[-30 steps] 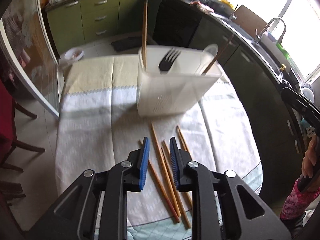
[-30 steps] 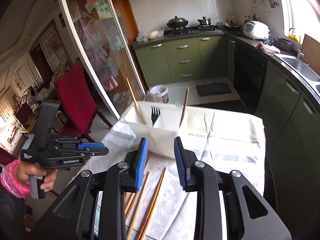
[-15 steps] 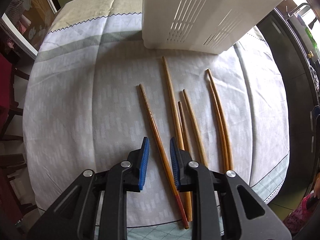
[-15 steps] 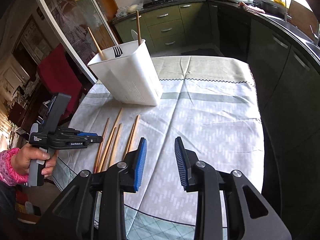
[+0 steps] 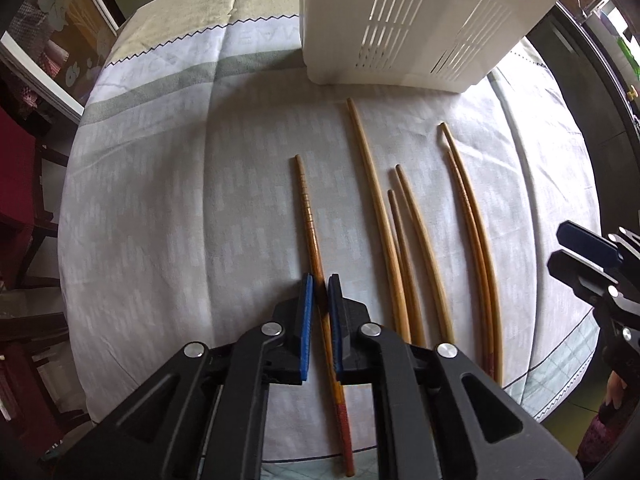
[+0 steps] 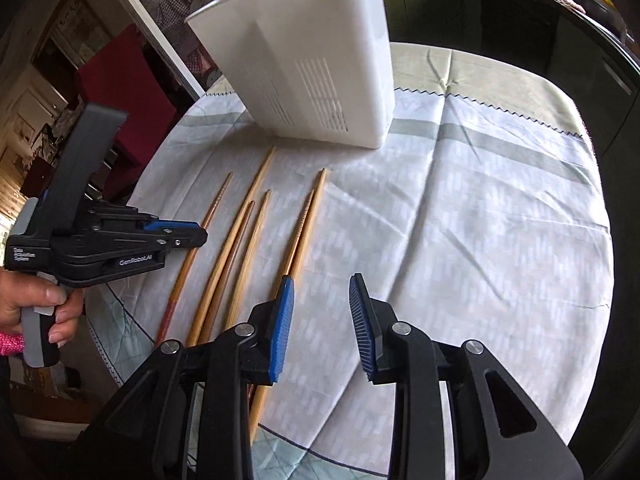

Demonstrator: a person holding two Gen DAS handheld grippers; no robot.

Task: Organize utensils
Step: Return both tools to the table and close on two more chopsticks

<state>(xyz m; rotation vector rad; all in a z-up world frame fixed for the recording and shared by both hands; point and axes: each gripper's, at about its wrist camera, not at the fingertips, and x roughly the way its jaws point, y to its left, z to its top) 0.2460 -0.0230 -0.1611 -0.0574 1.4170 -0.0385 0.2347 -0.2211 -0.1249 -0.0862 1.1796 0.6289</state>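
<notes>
1. One round table [image 5: 168,208] under a pale cloth is filling both views, with the white slotted utensil holder [image 5: 420,28] standing at the far side.
2. Six loose chopsticks are lying on the cloth in front of the holder, roughly parallel, tips pointing toward it.
3. The left gripper [image 5: 320,300] is sitting low over the leftmost chopstick [image 5: 308,216], the one with ridged tip and red end; its jaws are narrowed around the shaft. Pads look touching or nearly so, can't tell if it's clamped yet.
4. The right gripper [image 6: 320,312] is hovering wide open over bare cloth, just beside the rightmost pair of chopsticks [image 6: 304,224], holding nothing.
5. Step in hand, judging: grabbing that left stick. Doing it well means:
   - closing squarely across the shaft, so the round stick isn't rolling out of the pads;
   - lifting straight up, keeping clear of the neighbouring long chopstick [image 5: 376,204];
   - tilting it tip-down before dropping it into the holder, since the grip is sitting nearer the red end.
</notes>
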